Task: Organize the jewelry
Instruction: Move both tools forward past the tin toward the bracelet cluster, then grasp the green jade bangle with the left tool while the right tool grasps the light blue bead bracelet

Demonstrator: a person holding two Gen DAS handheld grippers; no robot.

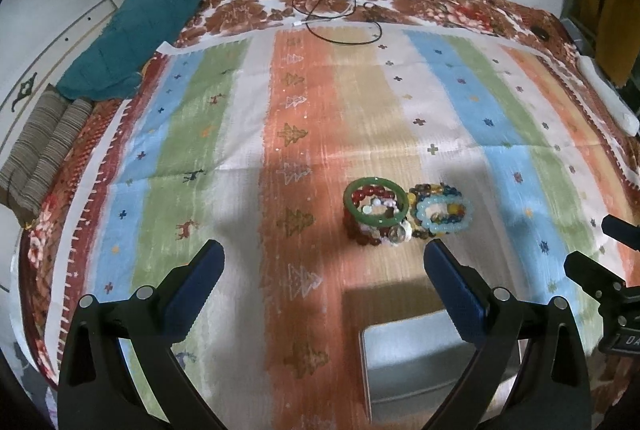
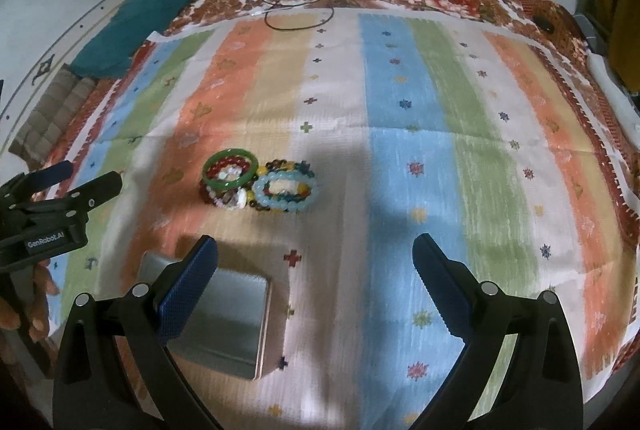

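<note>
Bracelets (image 1: pixel 404 214): two heaps touching; one tin (image 2: pixel 224 314); left claw (image 1: pixel 324 258), right claw (image 2: pixel 316 250) both spread apart.

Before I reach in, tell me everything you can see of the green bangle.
The green bangle is a smooth, solid ring, glossy like jade or glass, unbroken. It sits tilted on top of a small pile of bead bracelets, with dark red beads showing through its opening. Right beside it lies a pale blue bead bracelet; whether they touch is unclear. The pile rests on the striped cloth, beyond the grey box. Neither the left gripper nor the right gripper touches it.
</note>
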